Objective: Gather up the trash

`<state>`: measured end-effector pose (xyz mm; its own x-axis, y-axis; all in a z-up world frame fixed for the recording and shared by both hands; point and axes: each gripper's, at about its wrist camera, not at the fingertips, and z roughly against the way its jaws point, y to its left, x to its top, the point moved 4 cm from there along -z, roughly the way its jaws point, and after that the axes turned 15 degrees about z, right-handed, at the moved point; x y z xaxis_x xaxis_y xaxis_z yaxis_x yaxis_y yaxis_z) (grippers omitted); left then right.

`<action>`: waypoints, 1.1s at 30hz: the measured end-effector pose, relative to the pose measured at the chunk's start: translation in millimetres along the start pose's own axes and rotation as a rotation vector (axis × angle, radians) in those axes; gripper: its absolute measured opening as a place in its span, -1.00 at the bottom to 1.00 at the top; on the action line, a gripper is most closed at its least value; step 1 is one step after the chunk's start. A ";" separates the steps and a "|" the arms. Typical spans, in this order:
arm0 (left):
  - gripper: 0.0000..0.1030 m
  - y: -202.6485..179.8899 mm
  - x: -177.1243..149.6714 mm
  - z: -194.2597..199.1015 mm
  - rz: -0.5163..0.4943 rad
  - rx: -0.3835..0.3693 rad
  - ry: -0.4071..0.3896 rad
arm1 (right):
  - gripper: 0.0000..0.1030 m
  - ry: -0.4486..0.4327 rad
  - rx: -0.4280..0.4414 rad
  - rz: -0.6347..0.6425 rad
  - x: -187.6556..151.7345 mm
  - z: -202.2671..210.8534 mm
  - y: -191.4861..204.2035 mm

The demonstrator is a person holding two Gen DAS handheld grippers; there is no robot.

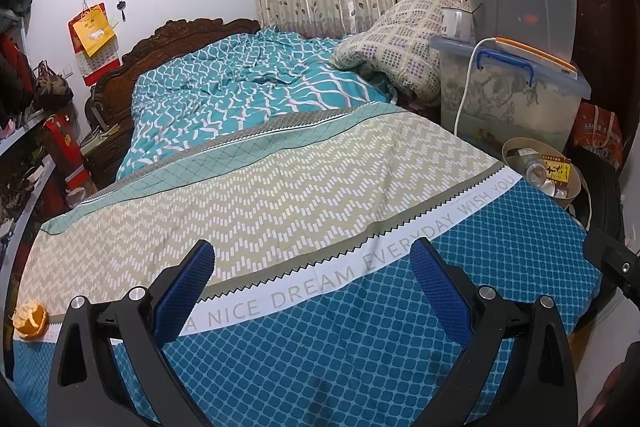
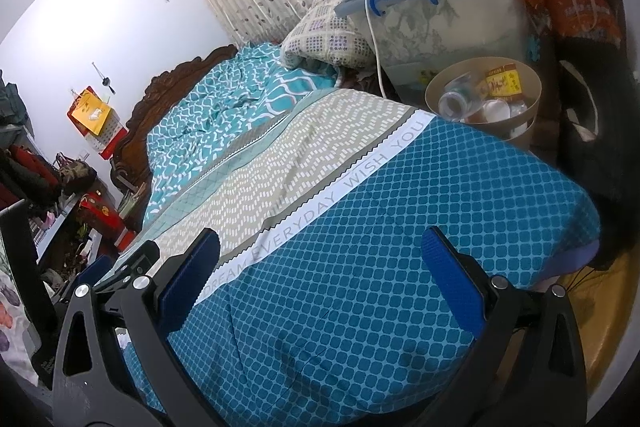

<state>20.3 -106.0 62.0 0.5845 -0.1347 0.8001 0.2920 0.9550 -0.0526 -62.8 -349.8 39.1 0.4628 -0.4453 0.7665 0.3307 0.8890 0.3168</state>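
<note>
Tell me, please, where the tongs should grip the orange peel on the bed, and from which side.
Grip the orange peel across its raised, curled rim, coming from above with the open left tongs. It lies cupped on the flat bedsheet, so a low sideways approach would probably catch fabric.

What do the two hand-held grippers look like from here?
Both match. The left hand-held gripper and right hand-held gripper each have two black, angular plastic fingers with triangular cutouts, silver pivot bolts, and blue textured pads on the inner faces. No cables or sleeves show.
</note>
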 end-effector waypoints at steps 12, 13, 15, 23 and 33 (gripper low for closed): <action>0.83 -1.0 -3.0 -4.5 -0.004 -0.014 0.023 | 0.93 -0.012 -0.005 -0.008 0.3 1.8 -2.9; 0.83 -0.6 -3.2 -4.8 -0.003 -0.014 0.024 | 0.93 -0.012 -0.005 -0.008 -0.1 1.8 -2.6; 0.83 -0.1 -3.2 -4.8 0.000 -0.013 0.024 | 0.93 -0.010 -0.004 -0.008 -1.0 2.0 -1.6; 0.83 0.6 -4.1 -5.2 -0.001 -0.018 0.029 | 0.93 -0.005 -0.004 -0.008 -3.5 0.6 -0.6; 0.83 -1.8 -5.1 -3.2 -0.009 -0.021 0.019 | 0.93 -0.010 -0.009 -0.006 -5.4 0.4 0.5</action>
<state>19.2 -107.9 56.1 0.5959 -0.1486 0.7892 0.3130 0.9480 -0.0578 -65.5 -346.9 35.3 0.4522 -0.4494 0.7704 0.3412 0.8852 0.3161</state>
